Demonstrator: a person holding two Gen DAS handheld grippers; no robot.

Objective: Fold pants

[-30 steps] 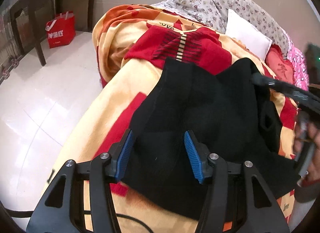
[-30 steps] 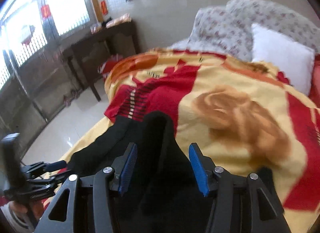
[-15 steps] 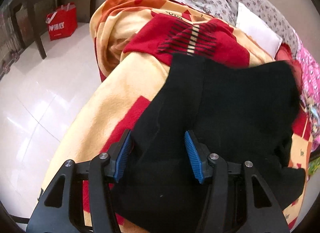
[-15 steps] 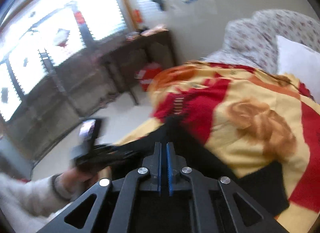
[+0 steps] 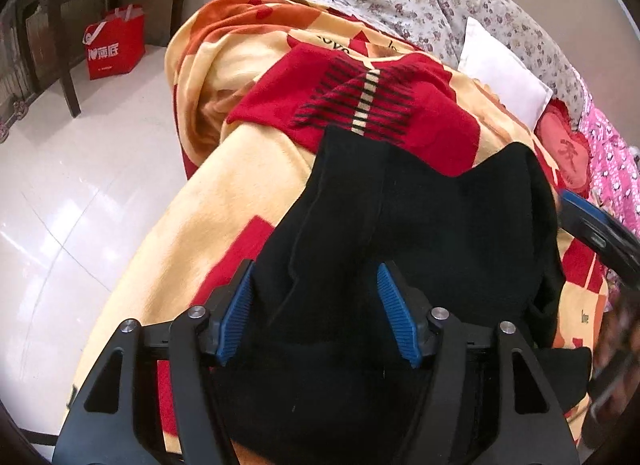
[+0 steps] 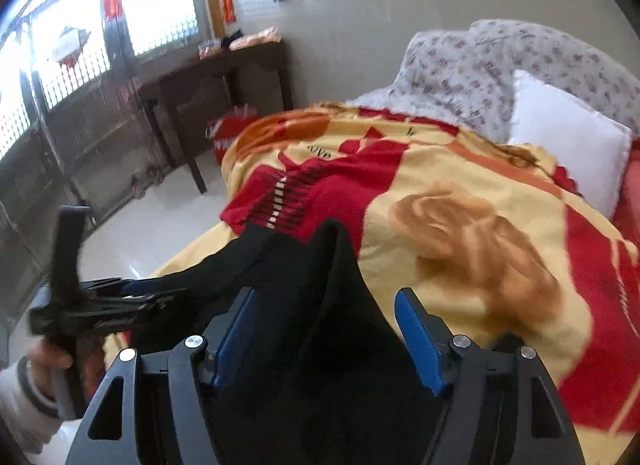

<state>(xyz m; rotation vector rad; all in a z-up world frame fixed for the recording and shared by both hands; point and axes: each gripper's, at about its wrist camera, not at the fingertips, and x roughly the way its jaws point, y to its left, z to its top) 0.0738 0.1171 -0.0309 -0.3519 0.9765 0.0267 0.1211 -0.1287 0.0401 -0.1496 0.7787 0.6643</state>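
Observation:
Black pants [image 5: 400,233] lie on a yellow and red blanket [image 5: 224,225] on the bed, bunched and partly folded. They also show in the right wrist view [image 6: 312,289]. My left gripper [image 5: 316,309] is open, low over the near part of the pants, with cloth between its blue pads [image 5: 394,321]. My right gripper [image 6: 326,339] is open over the right side of the pants. It shows blurred at the right edge of the left wrist view [image 5: 592,225]. The left gripper appears at the left of the right wrist view [image 6: 104,305].
A white pillow [image 5: 500,69] and floral pillows [image 5: 440,1] lie at the head of the bed. A dark wooden table [image 6: 208,81] and a red shopping bag [image 5: 114,47] stand on the tiled floor [image 5: 72,185] left of the bed.
My right gripper was shut half a second ago and is now open over the pants. The right side of the pants has dropped back onto the bed. My left gripper stayed open.

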